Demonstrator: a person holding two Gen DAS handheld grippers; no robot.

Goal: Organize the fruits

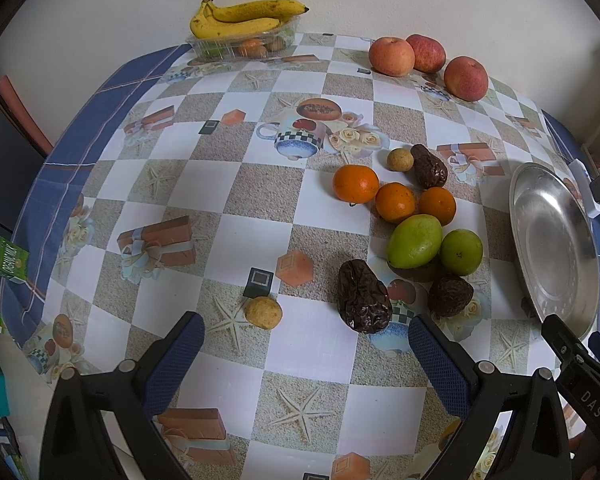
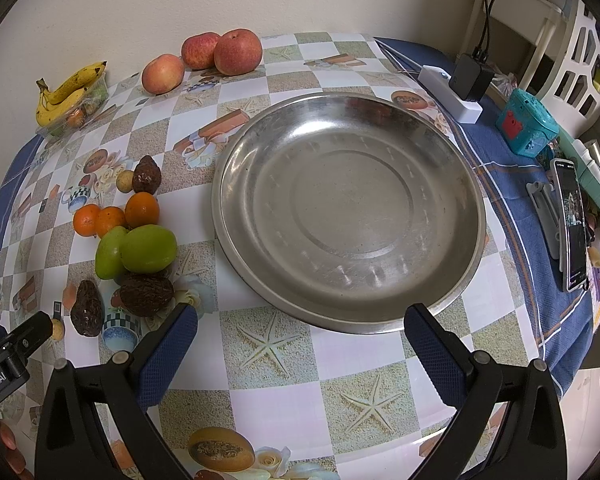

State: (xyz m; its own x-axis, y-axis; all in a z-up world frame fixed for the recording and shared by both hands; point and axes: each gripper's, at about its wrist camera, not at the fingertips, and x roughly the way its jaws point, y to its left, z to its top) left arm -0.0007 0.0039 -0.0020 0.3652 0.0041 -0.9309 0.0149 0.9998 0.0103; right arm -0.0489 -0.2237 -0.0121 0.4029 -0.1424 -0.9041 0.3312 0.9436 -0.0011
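A steel plate (image 2: 348, 208) lies empty on the checked tablecloth; it also shows at the right of the left wrist view (image 1: 552, 240). Left of it lie three oranges (image 1: 394, 202), two green fruits (image 1: 414, 242), dark wrinkled fruits (image 1: 364, 298) and small tan fruits (image 1: 263, 312). Three apples (image 1: 392, 56) sit at the back. Bananas (image 1: 240, 16) rest on a clear tray. My left gripper (image 1: 306, 338) is open and empty, near the dark fruit. My right gripper (image 2: 300, 326) is open and empty at the plate's near rim.
A phone (image 2: 572, 224), a teal toy box (image 2: 528, 124), and a white power strip with a black charger (image 2: 460, 88) lie on the blue cloth at the right. A green carton (image 1: 6, 256) stands off the table's left edge.
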